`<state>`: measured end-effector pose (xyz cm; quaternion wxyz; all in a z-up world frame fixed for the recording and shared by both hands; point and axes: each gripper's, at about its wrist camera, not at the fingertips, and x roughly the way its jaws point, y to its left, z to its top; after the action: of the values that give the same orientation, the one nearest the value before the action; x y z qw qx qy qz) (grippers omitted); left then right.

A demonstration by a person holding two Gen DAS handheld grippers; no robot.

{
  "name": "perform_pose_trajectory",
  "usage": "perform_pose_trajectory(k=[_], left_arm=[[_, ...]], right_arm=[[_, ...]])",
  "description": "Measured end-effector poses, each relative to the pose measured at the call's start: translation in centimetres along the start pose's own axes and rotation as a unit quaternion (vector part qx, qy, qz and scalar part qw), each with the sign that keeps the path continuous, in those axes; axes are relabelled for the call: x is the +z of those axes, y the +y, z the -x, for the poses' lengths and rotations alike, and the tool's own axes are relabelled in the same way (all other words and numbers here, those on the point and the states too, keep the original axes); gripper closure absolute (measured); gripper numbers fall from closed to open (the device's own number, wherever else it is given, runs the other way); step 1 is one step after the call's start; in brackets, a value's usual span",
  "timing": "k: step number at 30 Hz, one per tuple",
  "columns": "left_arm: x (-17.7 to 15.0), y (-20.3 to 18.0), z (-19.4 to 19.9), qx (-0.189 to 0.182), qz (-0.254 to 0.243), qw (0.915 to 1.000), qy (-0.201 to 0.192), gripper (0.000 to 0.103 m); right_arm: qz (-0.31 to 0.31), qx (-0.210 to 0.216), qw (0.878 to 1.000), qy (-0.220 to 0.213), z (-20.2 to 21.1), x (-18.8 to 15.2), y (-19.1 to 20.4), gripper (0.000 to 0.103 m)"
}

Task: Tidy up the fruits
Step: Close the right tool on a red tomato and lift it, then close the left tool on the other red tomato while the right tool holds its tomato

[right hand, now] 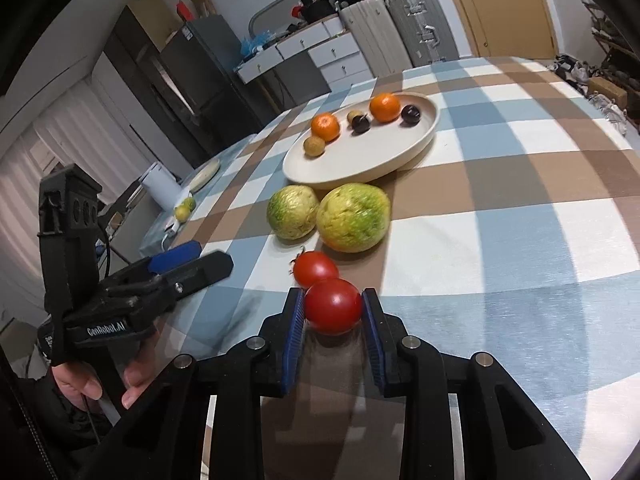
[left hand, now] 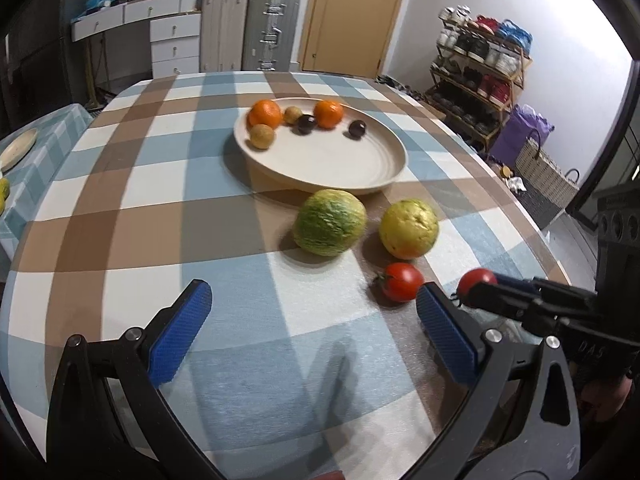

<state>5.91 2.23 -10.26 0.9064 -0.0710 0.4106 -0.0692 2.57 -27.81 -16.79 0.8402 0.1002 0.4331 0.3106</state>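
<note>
Right wrist view: the right gripper (right hand: 333,309) is seen closed on a red tomato (right hand: 333,306), which is pinched between the two blue pads (right hand: 295,326) just above the checked tablecloth (right hand: 520,220). A second tomato (right hand: 315,267) with a green stem is touching the held one on its far side. Beyond it, two large yellow-green melons (right hand: 354,217) are set side by side, touching each other, near the front rim of a cream plate (right hand: 352,164). On the plate, two oranges (right hand: 385,107), two dark plums (right hand: 411,113) and two small brownish fruits (right hand: 314,146) are gathered toward the far edge.

In the left wrist view, the left gripper (left hand: 316,320) is held with its jaws spread wide and nothing between its blue pads (left hand: 188,328), low over the cloth and well short of the melons. The right gripper with its tomato is seen just beside the left gripper's right finger.
</note>
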Motion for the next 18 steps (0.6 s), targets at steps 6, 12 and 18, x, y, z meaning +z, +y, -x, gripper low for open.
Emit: perform_pose_trajectory(k=[6,12,18], left_arm=[[0.3,-2.2,-1.5,-0.009,-0.024,0.9996,0.013,0.001],[0.8,-4.0,-3.0,-0.011,-0.035,0.9991,0.021,0.001],[1.1,-5.7,-4.1,0.019,-0.057,0.998,0.02,0.013]], right_arm=[[-0.015,-0.011,1.0,-0.023,1.7,0.0,-1.8,0.074],[-0.025,-0.017,0.999,-0.036,3.0,0.1,-3.2,0.074],[-0.032,-0.017,0.998,-0.042,3.7,0.2,-4.2,0.074]])
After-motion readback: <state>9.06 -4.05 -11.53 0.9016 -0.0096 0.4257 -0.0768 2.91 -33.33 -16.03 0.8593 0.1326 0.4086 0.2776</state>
